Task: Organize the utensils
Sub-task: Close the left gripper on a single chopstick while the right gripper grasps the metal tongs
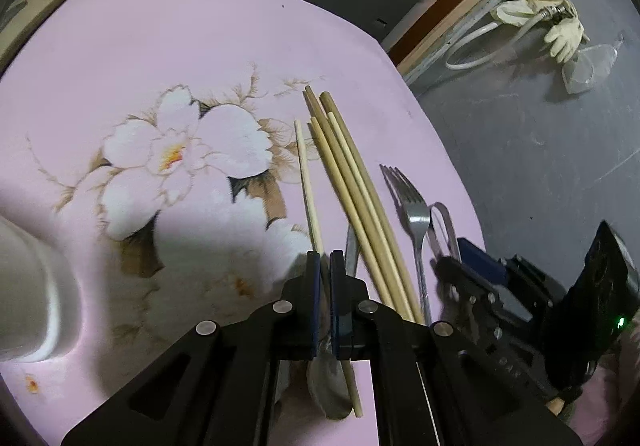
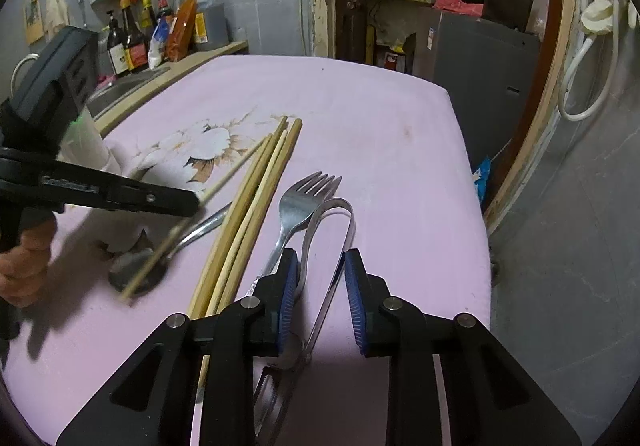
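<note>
The left tool [image 1: 325, 260] is clamped on one thin pale wooden chopstick [image 1: 307, 182], left of the bundle of wooden chopsticks [image 1: 352, 182]. Lift it level, clear of the steel spoon [image 2: 138, 272]. The right tool [image 2: 321, 278] straddles the steel tongs [image 2: 334, 222], right of that bundle, jaws narrow, not yet gripping.

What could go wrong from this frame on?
1. The left claw pinches a single thin chopstick near one end; its long free length could swing or slip out.
2. That chopstick crosses the spoon on the table, so moving it may drag or nudge the spoon.
3. The right claw straddles the metal tongs, with the fork right by its left pad. Closing might catch the fork too.
</note>
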Action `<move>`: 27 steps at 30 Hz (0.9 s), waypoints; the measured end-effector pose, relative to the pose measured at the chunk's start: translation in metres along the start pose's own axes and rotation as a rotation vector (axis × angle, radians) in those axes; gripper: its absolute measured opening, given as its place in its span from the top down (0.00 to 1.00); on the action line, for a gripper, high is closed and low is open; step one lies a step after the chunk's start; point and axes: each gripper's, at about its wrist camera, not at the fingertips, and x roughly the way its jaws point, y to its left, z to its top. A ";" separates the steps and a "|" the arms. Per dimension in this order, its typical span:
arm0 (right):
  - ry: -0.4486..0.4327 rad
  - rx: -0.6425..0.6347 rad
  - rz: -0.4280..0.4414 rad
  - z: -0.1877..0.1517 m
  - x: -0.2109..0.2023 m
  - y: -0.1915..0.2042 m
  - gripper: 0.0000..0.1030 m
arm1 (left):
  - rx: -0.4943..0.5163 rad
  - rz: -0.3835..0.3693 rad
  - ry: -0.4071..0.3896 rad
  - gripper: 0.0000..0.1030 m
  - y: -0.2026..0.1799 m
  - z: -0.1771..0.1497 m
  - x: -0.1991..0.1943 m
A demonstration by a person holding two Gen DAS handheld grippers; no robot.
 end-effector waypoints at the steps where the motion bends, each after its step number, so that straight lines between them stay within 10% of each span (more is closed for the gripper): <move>1: 0.011 0.000 -0.006 0.002 0.002 0.001 0.79 | 0.013 0.009 -0.002 0.98 0.000 0.000 -0.002; 17: 0.070 0.074 -0.022 0.019 0.022 -0.004 0.71 | 0.008 0.105 0.072 0.85 -0.013 0.027 0.022; 27: 0.052 0.082 -0.034 0.016 0.019 0.001 0.78 | -0.042 0.130 0.070 0.98 -0.019 0.024 0.018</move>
